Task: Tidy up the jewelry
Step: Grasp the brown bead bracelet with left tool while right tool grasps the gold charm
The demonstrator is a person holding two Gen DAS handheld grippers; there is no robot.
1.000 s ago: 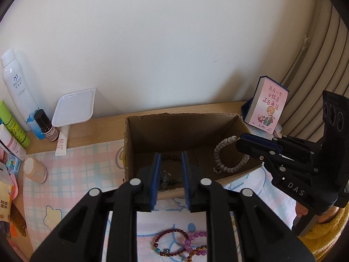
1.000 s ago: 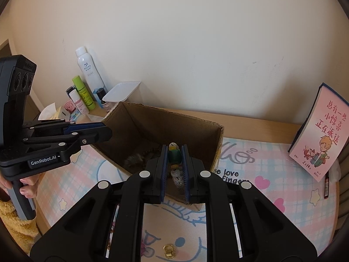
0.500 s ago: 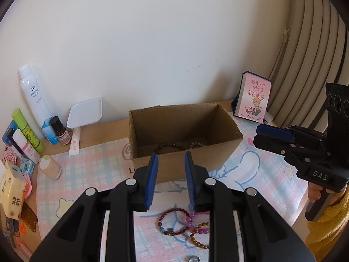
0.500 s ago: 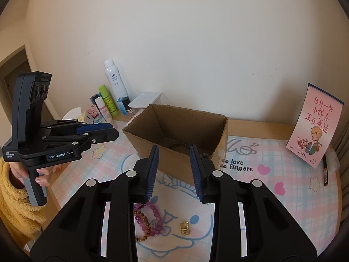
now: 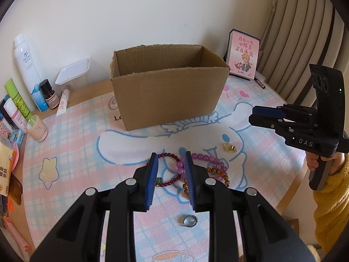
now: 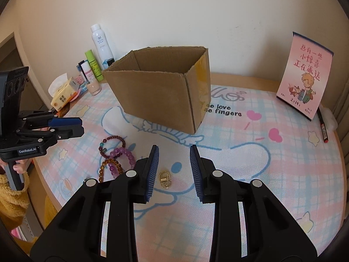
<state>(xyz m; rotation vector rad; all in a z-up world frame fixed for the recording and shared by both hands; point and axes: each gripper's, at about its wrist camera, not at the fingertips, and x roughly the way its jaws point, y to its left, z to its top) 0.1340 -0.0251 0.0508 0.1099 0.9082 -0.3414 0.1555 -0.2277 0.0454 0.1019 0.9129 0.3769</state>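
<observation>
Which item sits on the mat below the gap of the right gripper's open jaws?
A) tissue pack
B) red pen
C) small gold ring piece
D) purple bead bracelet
C: in the right wrist view the small gold ring piece lies on the mat under the right gripper, untouched; the purple bead bracelet lies off to its left.

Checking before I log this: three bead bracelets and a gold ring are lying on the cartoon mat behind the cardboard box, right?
Not behind: the left wrist view shows the bead bracelets and gold ring on the cartoon mat in front of the cardboard box.
</observation>
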